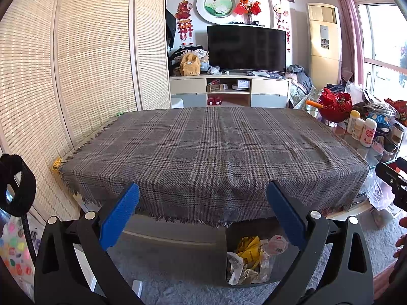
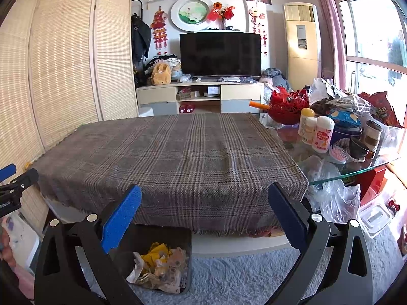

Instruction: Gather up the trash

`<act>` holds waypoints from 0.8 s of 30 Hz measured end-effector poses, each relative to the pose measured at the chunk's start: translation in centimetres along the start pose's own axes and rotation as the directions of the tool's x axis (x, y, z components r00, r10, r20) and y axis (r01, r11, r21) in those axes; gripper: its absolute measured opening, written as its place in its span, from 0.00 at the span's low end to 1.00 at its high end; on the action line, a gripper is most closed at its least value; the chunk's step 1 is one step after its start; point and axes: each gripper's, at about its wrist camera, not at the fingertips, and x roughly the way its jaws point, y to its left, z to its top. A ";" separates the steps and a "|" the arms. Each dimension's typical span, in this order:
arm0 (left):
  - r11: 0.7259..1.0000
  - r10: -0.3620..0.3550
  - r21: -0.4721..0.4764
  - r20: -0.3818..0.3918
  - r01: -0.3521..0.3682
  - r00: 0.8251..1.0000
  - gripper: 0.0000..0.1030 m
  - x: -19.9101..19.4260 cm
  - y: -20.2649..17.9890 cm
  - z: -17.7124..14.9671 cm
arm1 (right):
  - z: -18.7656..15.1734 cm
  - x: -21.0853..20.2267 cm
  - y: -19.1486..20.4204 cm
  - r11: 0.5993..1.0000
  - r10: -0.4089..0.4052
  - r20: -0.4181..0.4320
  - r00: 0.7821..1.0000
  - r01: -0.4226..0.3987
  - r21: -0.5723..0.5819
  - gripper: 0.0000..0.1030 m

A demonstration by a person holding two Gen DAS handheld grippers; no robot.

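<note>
A dark trash bin [image 1: 230, 264] [image 2: 183, 239] stands on the carpet below the table's near edge. It holds crumpled trash [image 1: 251, 256] [image 2: 160, 264]: yellow wrappers, white paper and clear plastic. The table wears a grey plaid cloth [image 1: 213, 152] [image 2: 173, 157] with nothing lying on it. My left gripper [image 1: 203, 211] hangs open above the bin and the table edge, with nothing between its blue pads. My right gripper [image 2: 204, 213] is open too, nothing in it, with the bin under its left finger [image 2: 119, 221]. Each gripper shows at the edge of the other's view.
The glass table end on the right is crowded: a red basket [image 2: 287, 106], white bottles [image 2: 323, 133], snack bags [image 2: 381, 106], a pink brush [image 2: 338, 152] and plastic bags [image 2: 333, 198]. A woven screen [image 1: 76, 63] lines the left. A TV [image 2: 220, 53] and cabinet stand behind. Grey carpet [image 2: 241, 274] covers the floor.
</note>
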 end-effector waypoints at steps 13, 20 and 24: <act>1.000 -0.003 -0.003 -0.004 0.003 1.000 0.92 -0.1 -0.1 0.0 | 0.0 0.0 0.1 1.000 -0.002 -0.004 1.000 0.002 0.006 0.97; 1.000 -0.008 -0.004 -0.016 0.008 1.000 0.92 -0.1 -0.3 0.1 | -0.1 0.0 0.4 1.000 -0.003 -0.005 1.000 0.004 0.005 0.97; 1.000 -0.009 -0.009 -0.015 0.009 1.000 0.92 -0.4 -0.7 0.1 | -0.1 0.0 0.5 1.000 -0.005 -0.009 1.000 0.005 0.003 0.97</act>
